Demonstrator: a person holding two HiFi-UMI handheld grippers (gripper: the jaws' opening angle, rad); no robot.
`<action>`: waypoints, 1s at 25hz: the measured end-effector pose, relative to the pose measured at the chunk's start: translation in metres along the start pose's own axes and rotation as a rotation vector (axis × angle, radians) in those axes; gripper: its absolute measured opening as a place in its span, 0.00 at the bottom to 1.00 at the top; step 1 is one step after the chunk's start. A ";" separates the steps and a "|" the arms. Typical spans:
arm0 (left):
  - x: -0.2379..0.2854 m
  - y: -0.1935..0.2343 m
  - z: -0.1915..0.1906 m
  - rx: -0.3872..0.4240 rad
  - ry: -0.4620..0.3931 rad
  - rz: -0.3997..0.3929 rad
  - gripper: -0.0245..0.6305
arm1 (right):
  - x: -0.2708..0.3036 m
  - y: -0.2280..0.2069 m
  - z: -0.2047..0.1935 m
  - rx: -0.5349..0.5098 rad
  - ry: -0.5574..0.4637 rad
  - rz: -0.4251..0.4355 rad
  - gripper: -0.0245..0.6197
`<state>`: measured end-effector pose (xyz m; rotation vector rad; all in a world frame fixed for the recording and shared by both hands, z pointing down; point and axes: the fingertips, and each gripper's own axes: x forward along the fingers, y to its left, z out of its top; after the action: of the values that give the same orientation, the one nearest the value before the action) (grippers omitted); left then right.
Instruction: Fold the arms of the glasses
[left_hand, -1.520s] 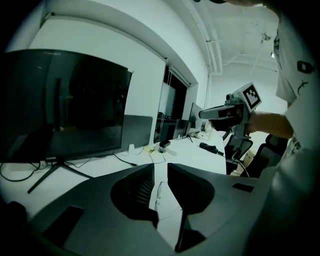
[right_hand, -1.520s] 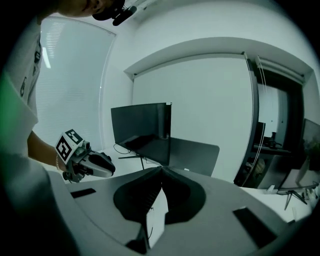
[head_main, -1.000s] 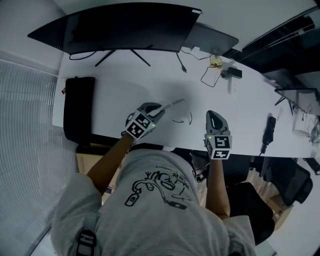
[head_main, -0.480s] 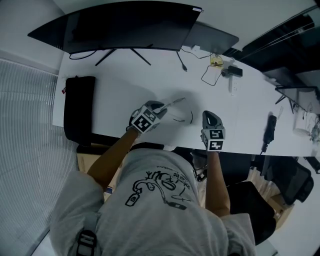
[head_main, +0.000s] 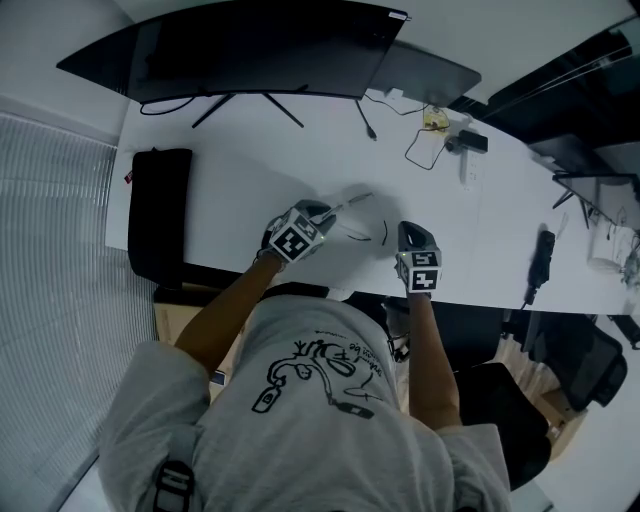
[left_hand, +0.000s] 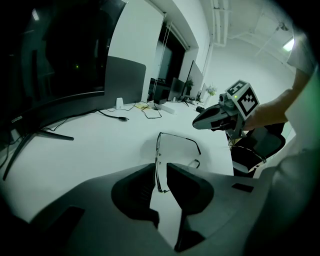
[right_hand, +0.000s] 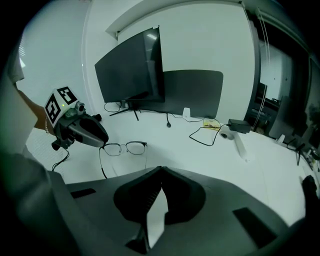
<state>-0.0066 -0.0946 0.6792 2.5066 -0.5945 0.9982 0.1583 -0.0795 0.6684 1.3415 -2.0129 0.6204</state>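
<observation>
Thin-framed glasses (head_main: 362, 226) lie on the white desk (head_main: 230, 170) with both arms unfolded, pointing toward the near edge. My left gripper (head_main: 318, 215) is shut on the left end of the front frame; in the left gripper view the frame (left_hand: 159, 150) runs edge-on between the jaws of that gripper (left_hand: 160, 174). From the right gripper view, the lenses (right_hand: 125, 147) face the monitor and the left gripper (right_hand: 80, 130) holds their left corner. My right gripper (head_main: 413, 238) hovers just right of the glasses, apart from them, jaws shut and empty (right_hand: 160, 172).
A wide dark monitor (head_main: 250, 50) stands at the back of the desk. A black pad (head_main: 158, 215) lies at the left end. Cables, a small webcam (head_main: 468, 142) and a white bar (right_hand: 240, 145) sit at the back right. An office chair (head_main: 590, 365) stands beyond the desk's near edge.
My right gripper has moved left and away from the desk edge, closer to the glasses. The left gripper shifted slightly right, still holding the frame.
</observation>
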 end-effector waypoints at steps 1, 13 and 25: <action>0.001 0.000 -0.001 -0.004 0.005 0.003 0.17 | 0.002 0.001 -0.002 0.000 0.006 0.004 0.05; 0.004 0.006 0.001 0.010 0.008 0.036 0.10 | 0.022 0.012 -0.014 -0.006 0.064 0.048 0.05; 0.009 0.008 -0.002 0.016 0.034 0.037 0.10 | 0.035 0.018 -0.020 0.002 0.100 0.068 0.05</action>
<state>-0.0059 -0.1022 0.6882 2.4958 -0.6266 1.0613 0.1367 -0.0813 0.7065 1.2226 -1.9845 0.7061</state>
